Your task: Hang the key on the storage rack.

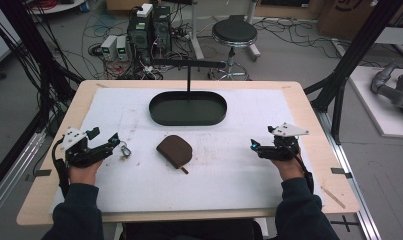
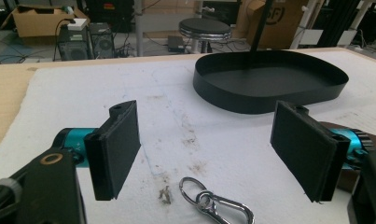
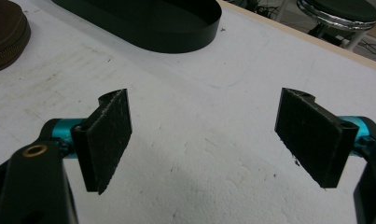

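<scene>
A brown zipped pouch (image 1: 174,150) lies in the middle of the white mat (image 1: 229,170). A silver key ring with a clip (image 1: 125,149) rests left of it, just ahead of my left gripper (image 1: 115,140), which is open and holds nothing. In the left gripper view the key ring (image 2: 213,201) lies on the mat below and between the wide-apart pads (image 2: 118,147). My right gripper (image 1: 254,146) rests open at the mat's right side, pointing left, with only bare mat between its pads (image 3: 106,137). The pouch's edge (image 3: 6,35) shows at that view's top left.
A black oval tray (image 1: 188,118) with a T-shaped stand (image 1: 189,64) sits at the back centre of the mat. A round stool (image 1: 234,32), computers and cables stand on the floor beyond the table. A black frame post (image 1: 341,70) rises at the right.
</scene>
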